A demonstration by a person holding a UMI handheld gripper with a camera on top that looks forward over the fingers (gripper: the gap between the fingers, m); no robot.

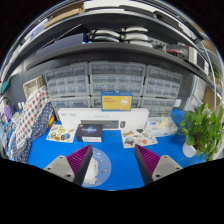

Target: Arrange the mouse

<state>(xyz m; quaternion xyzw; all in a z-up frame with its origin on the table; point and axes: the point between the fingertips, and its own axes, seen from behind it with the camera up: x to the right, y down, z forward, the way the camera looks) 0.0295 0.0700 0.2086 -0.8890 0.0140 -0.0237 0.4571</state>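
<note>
**Mouse lying low between the open fingers, close against the left one**

A pale, rounded object, most likely the mouse [92, 172], is sitting on the blue table [115, 165]. It is lying between the two fingers and well off centre, just beside the left finger's magenta pad [76, 160] and apart from the right pad [150, 162]. Its long axis cannot be told, since only part of it is showing. The gripper [113, 152] is standing wide, holding nothing. Any closing move is likely to call for a shift leftward first, so that the mouse is centred.

Beyond the fingertips a long white box [100, 120] is lying crosswise, with a dark flat item [88, 131] just in front of it. Printed cards [131, 139] are resting on the table to either side. A yellow box [116, 101] is standing behind the white one.

Further back, banks of small drawer cabinets [117, 78] are lining the wall under a shelf, and what is in them is hidden. To the right a leafy plant [205, 128] is growing from a white pot [190, 150]. To the left a patterned cloth [35, 115] is hanging.
</note>
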